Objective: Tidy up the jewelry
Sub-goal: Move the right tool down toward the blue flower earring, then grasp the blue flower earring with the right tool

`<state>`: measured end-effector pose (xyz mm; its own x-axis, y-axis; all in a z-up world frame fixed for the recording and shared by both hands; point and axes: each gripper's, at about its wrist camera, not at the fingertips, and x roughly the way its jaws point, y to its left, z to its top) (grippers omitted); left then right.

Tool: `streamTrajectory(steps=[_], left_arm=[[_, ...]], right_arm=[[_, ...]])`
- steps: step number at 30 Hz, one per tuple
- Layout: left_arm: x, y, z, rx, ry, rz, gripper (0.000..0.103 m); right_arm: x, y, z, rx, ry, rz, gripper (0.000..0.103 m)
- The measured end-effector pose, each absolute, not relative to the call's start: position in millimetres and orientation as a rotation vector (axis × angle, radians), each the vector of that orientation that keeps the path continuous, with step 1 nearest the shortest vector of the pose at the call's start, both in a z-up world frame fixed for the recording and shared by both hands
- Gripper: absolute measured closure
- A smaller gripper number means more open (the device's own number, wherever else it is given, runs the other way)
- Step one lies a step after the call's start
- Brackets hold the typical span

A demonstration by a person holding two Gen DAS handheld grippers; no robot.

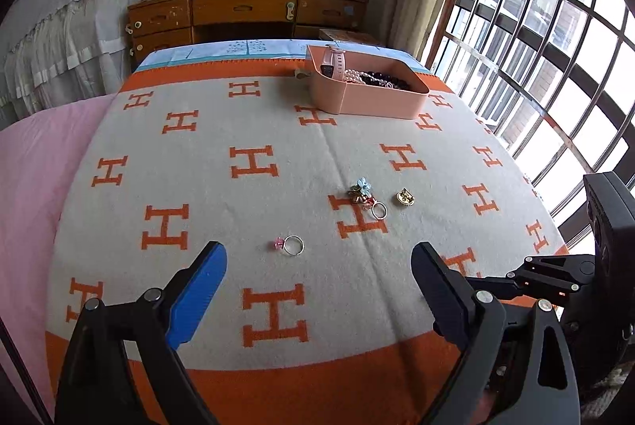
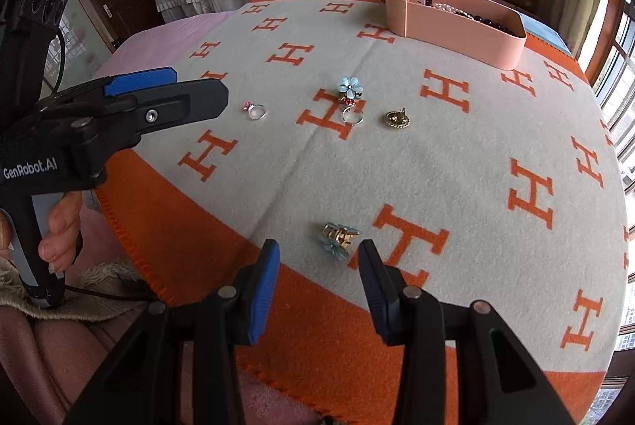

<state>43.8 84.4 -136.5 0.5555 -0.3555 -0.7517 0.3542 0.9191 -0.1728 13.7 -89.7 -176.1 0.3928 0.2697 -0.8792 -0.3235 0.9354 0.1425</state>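
My right gripper (image 2: pixel 317 266) hangs with its blue-padded jaws partly apart and nothing between them, just short of a small gold-and-pale-blue flower clip (image 2: pixel 338 237) lying on the cream blanket with orange H letters (image 2: pixel 456 163). My left gripper (image 1: pixel 317 286) stands wide open and empty, pointing at a thin silver ring with a pink stone (image 1: pixel 289 245). Further out lie a blue flower brooch (image 2: pixel 349 89), a plain silver ring (image 2: pixel 352 116) touching it, and a round gold pendant (image 2: pixel 397 118) — all well apart from the peach plastic box (image 2: pixel 468 36) at the far edge, which already holds a pink watch and beads. My worry is the soft blanket: the pads may pinch fabric with the clip, or the thin ring may skid or tip from the fingers. The brooch and ring look tangled — lifting one could drag the other.
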Motion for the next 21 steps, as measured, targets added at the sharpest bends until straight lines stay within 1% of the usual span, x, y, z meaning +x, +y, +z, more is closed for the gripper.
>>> streamTrajectory(steps=[4,7,9,11,12,21], left_arm=[[43,93,-137,-0.026,0.887,-0.41,0.01],[43,96,-139,-0.036,0.893,-0.411,0.01],[42,95,-140,-0.033,0.896,-0.414,0.01],[42,92,-140,-0.026,0.896,-0.418,0.01],[42,91,-140,-0.024,0.896,-0.421,0.01],[53,61,-140,0.049,0.88,-0.455,0.01]], right_arm=[[17,-84,-184,-0.079,1.12,0.35,0.062],[17,-79,-184,-0.106,1.085,0.327,0.062],[16,-77,-185,-0.134,1.064,0.305,0.069],[16,-76,-186,-0.162,1.044,0.285,0.08],[16,-77,-186,-0.164,1.037,0.278,0.083],[34,-114,-186,-0.031,1.002,0.225,0.083]])
